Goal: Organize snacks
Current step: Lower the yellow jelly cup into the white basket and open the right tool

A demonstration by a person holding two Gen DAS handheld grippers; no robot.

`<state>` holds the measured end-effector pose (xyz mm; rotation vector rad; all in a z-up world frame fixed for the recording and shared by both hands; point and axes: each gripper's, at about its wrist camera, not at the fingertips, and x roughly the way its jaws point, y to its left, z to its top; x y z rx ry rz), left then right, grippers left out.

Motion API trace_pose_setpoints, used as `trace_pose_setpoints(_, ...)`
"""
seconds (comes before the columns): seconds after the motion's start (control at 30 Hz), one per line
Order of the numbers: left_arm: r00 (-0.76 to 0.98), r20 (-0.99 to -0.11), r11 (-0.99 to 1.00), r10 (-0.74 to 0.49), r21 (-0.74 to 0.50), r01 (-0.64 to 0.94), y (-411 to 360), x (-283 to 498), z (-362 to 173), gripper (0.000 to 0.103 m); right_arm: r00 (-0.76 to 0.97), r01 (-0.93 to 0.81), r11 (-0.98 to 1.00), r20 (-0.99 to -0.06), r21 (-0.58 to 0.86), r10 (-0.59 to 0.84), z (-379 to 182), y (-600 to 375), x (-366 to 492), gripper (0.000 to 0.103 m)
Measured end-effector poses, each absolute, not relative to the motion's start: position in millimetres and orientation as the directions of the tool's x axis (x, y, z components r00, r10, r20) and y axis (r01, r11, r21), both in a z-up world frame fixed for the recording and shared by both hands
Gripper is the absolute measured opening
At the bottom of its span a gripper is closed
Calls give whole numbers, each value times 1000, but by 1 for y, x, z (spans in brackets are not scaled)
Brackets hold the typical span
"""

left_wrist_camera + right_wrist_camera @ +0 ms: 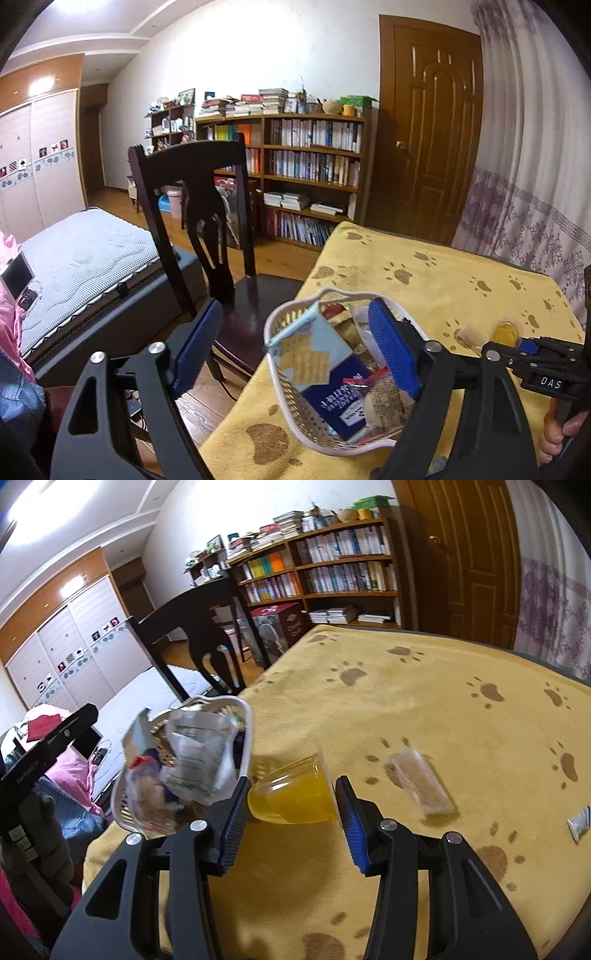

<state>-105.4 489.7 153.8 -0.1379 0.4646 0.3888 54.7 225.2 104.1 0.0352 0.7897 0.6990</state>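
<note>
A white perforated basket [291, 410] stands at the left edge of the yellow paw-print tablecloth [424, 280]. It holds a blue cracker box [325, 373] and several packets. My left gripper [295, 343] is open wide above it, with its right pad over the basket's contents. In the right wrist view a yellow jelly cup [291, 797] lies on its side, and my right gripper [291, 805] is shut on it, one pad against each side. The basket [243, 716] is just left of the cup. A clear wrapped bar [419, 781] lies to the right on the cloth.
A dark wooden chair [207, 221] stands against the table's left side, with a bed [85, 251] beyond it. A small packet [579, 823] lies at the right edge of the cloth. Bookshelf [310, 166], door and curtain line the far side.
</note>
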Motion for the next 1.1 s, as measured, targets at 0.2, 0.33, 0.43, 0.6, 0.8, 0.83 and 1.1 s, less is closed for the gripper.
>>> trace_pose_setpoints(0.2, 830, -436, 909, 348, -57, -412, 500, -115, 159, 87, 463, -630, 726, -617, 276, 636, 123, 269, 52, 47)
trace_pose_setpoints(0.33, 828, -420, 900, 371, -56, -432, 506, -120, 160, 87, 440, -678, 686, -602, 264, 667, 134, 302, 48, 47)
trace_pose_setpoints(0.43, 830, -418, 898, 370, -69, -435, 511, -122, 160, 87, 423, -697, 666, -596, 268, 682, 137, 320, 47, 47)
trace_pose_setpoints(0.6, 825, -412, 890, 387, -67, -451, 515, -123, 159, 87, 385, -708, 641, -599, 296, 702, 135, 345, 50, 48)
trace_pose_setpoints(0.8, 824, -417, 890, 383, -73, -451, 515, -122, 156, 87, 364, -699, 631, -593, 336, 718, 127, 341, 53, 55)
trace_pose_setpoints(0.83, 824, -418, 890, 383, -72, -450, 514, -122, 155, 87, 367, -691, 637, -592, 343, 717, 127, 337, 54, 55)
trace_pose_setpoints(1.1, 822, -426, 895, 379, -57, -442, 508, -119, 153, 87, 425, -644, 685, -586, 341, 690, 124, 310, 63, 55)
